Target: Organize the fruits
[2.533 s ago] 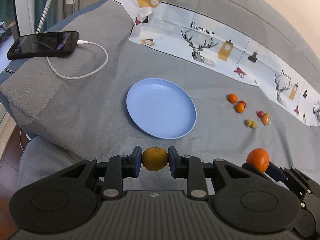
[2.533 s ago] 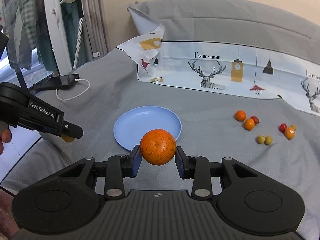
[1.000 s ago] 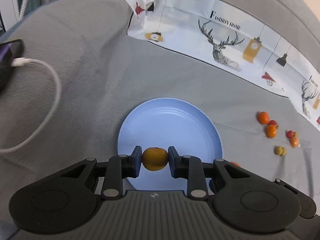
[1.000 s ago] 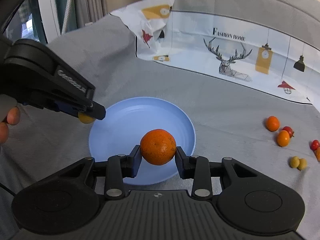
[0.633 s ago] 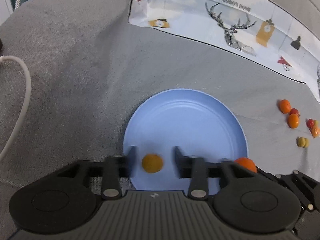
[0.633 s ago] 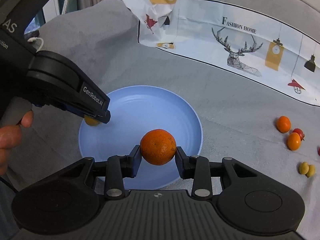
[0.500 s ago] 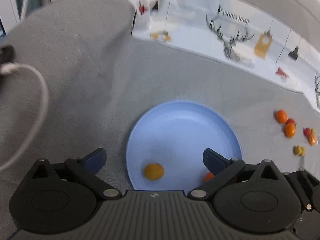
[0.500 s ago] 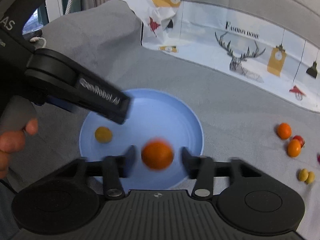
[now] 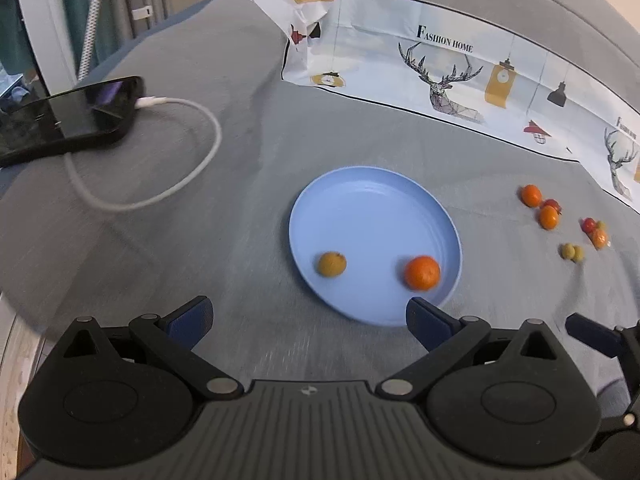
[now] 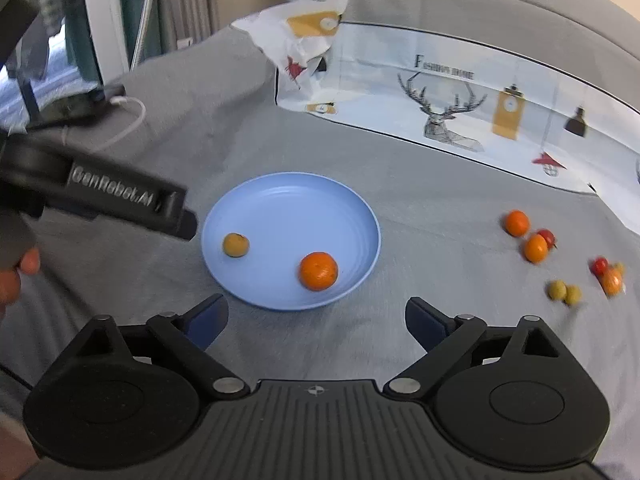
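A blue plate (image 9: 376, 200) lies on the grey cloth. On it rest a small yellowish orange (image 9: 331, 264) at the near left and a bigger orange (image 9: 422, 273) at the near right. My left gripper (image 9: 306, 314) stands wide open just short of the plate's near rim, with nothing between its fingers. In the right wrist view the same plate (image 10: 292, 208) holds the yellowish orange (image 10: 235, 244) and the bigger orange (image 10: 318, 271). My right gripper (image 10: 314, 312) is empty and its jaws are opening, behind the plate's rim. Several small fruits (image 10: 516, 223) lie on the cloth to the right.
A black phone (image 9: 68, 116) with a white cable (image 9: 192, 160) lies at the far left near the cushion's edge. A printed sheet with deer (image 9: 440, 72) runs along the back. A person's fingers (image 10: 20, 272) hold the left gripper.
Both grippers opened and let their oranges go onto the plate. Both have since drawn back and up, so the plate sits farther away.
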The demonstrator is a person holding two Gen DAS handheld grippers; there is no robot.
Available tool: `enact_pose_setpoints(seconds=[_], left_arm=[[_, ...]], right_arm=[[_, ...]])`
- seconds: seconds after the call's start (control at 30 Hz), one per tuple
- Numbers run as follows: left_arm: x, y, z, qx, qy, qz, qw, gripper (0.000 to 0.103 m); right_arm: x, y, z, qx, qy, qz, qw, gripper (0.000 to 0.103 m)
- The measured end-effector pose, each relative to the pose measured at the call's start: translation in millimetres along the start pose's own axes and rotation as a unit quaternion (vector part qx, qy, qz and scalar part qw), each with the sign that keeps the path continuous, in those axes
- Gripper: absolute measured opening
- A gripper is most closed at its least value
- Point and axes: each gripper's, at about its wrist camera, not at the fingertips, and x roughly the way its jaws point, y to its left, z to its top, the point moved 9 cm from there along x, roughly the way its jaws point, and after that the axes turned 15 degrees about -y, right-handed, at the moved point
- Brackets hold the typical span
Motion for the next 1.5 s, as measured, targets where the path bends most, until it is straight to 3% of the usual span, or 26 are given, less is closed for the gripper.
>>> enact_pose_setpoints(seconds=[0.27, 0.67, 1.5], left_arm=[[-45, -1, -8, 0.007, -0.033, 0.008, 0.9994, 0.103], [-81, -11, -13, 0.025, -0.064, 0.012, 0.9976, 0.103], [-88, -13, -13, 0.031, -0.069, 0.014, 0.997, 0.103]], right_arm=[[-47, 8, 5, 0.004, -0.035, -0.01, 0.999, 0.1], [-88, 12, 11, 0.001, -0.078, -0.014, 0.997, 0.101], [-100, 9, 11, 0.01, -0.09, -0.015, 0.996, 0.102]])
